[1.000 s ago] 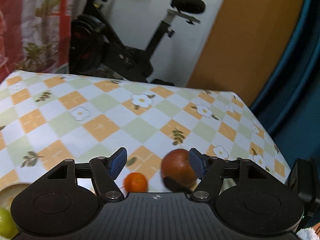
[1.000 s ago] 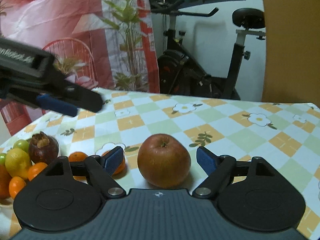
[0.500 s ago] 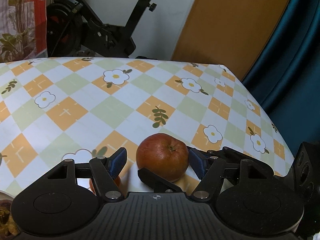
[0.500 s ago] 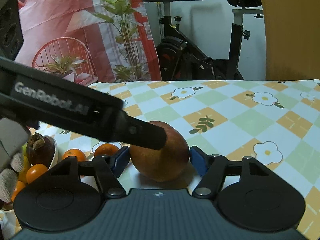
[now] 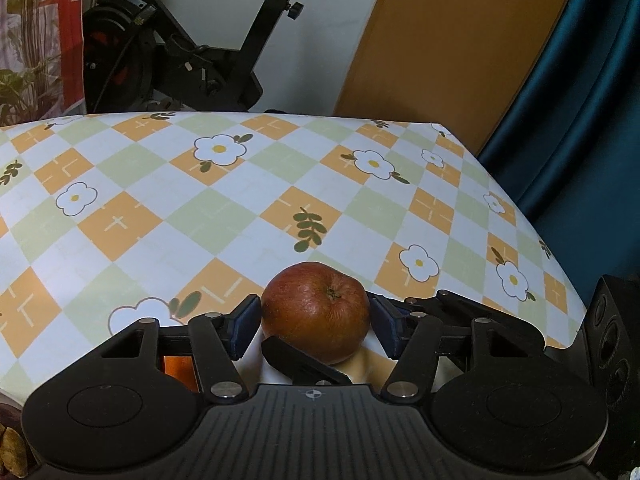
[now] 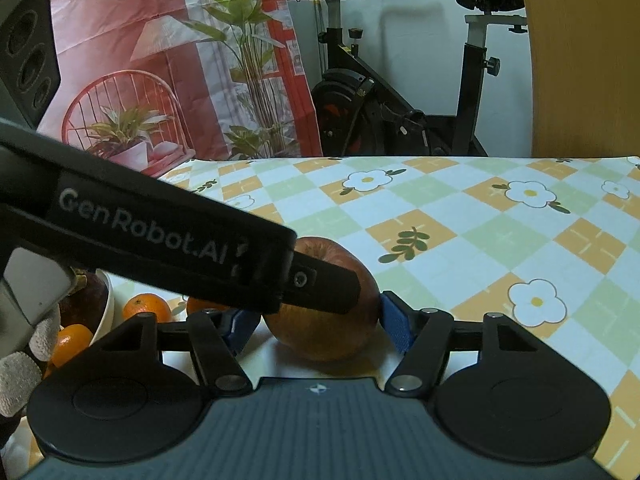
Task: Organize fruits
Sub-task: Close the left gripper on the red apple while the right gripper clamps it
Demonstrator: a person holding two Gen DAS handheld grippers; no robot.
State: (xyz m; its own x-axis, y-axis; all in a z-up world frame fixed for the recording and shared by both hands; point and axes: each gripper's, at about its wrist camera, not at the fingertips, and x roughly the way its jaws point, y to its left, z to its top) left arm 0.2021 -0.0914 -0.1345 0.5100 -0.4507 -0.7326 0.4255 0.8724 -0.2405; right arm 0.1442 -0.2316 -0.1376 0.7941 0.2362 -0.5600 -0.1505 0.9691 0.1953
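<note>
Apple sits on the tablecloth at lower centre of both views. I've got both the left gripper and right gripper pinching it; left jaws just closed, steadying a handover, I judge.

A tabletop covered in an orange, green and white checked cloth with daisies and leaf sprigs fills the foreground. Behind it a black exercise bike stands against a white wall. Right of the bike is a plain wooden panel, perhaps a door, then a dark teal curtain. To the left hangs a red printed backdrop showing potted plants.
</note>
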